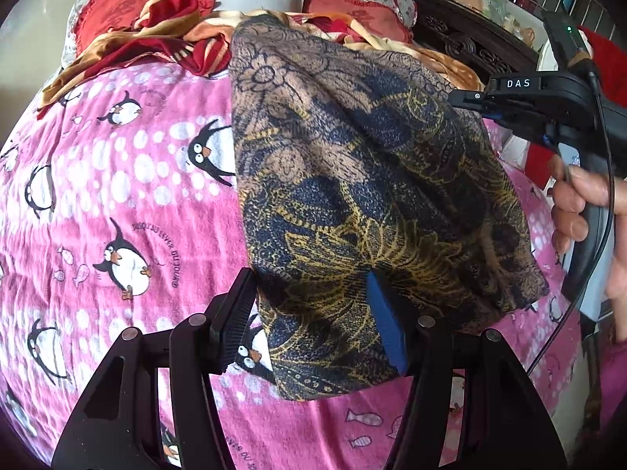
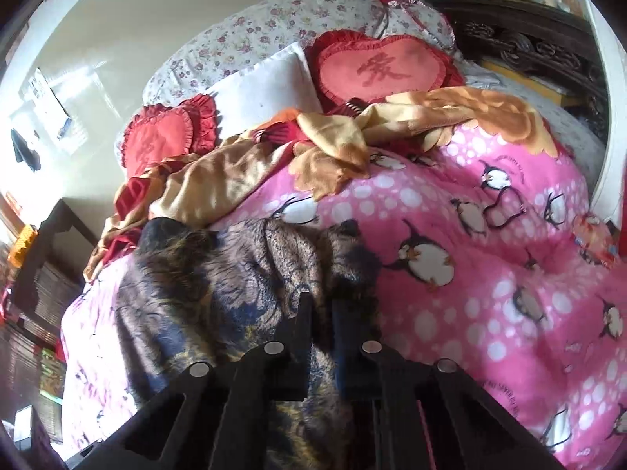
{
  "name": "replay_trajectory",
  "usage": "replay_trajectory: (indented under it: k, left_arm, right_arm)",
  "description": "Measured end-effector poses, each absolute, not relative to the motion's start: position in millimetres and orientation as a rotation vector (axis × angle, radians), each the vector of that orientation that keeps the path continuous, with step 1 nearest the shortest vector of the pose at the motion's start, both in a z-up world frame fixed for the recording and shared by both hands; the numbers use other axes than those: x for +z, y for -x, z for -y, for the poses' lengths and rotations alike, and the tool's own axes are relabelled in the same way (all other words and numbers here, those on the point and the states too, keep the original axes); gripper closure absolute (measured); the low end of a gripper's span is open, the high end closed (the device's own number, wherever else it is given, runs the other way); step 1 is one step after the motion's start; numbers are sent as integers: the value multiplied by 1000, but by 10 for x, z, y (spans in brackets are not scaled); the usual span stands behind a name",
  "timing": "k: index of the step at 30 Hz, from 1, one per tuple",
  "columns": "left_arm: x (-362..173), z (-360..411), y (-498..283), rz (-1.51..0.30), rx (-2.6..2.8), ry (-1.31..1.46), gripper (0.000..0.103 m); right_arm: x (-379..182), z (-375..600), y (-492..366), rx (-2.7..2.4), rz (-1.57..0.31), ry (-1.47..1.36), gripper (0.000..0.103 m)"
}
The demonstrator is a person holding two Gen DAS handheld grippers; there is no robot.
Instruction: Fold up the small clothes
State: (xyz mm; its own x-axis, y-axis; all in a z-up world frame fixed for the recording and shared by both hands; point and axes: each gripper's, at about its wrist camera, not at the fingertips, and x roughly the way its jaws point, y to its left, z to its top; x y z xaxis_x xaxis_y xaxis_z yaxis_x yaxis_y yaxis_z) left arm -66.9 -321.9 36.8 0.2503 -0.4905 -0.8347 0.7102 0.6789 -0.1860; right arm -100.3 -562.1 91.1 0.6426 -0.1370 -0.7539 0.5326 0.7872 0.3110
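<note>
A small garment (image 1: 364,180) with a dark blue, brown and gold floral print hangs in the air over the pink penguin blanket (image 1: 117,196). My left gripper (image 1: 313,286) stands open, its fingers wide apart, with the cloth's lower edge draped between them and over the blue pad (image 1: 386,325). My right gripper (image 1: 462,100) is shut on the garment's upper right corner. In the right wrist view the right gripper (image 2: 319,305) pinches the garment (image 2: 219,282), which hangs down to the left.
A rumpled orange and red blanket (image 2: 333,137), red heart cushions (image 2: 380,68) and a white pillow (image 2: 262,90) lie at the head of the bed. A dark carved headboard (image 2: 529,43) is at the right. A dark bedside cabinet (image 2: 43,258) stands at the left.
</note>
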Motion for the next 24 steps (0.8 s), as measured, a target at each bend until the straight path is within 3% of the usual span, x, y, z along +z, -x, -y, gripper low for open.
replay_trajectory:
  k: [11, 13, 15, 16, 24]
  left_arm:
    - [310, 3245, 673, -1050, -814, -244, 44]
    - [310, 3247, 669, -1051, -813, -242, 44]
    - [313, 3245, 664, -1053, -811, -238, 44]
    - [318, 3236, 666, -1054, -809, -235, 44]
    - [331, 3235, 705, -1063, -800, -231, 44]
  right_arm:
    - [674, 5732, 1149, -498, -834, -547, 97]
    - [752, 5691, 1227, -493, -836, -573, 90]
    - [839, 5587, 1336, -471, -831, -581, 70]
    - [881, 5500, 1410, -459, -817, -576, 55]
    - [550, 4955, 1592, -420, -878, -416, 50]
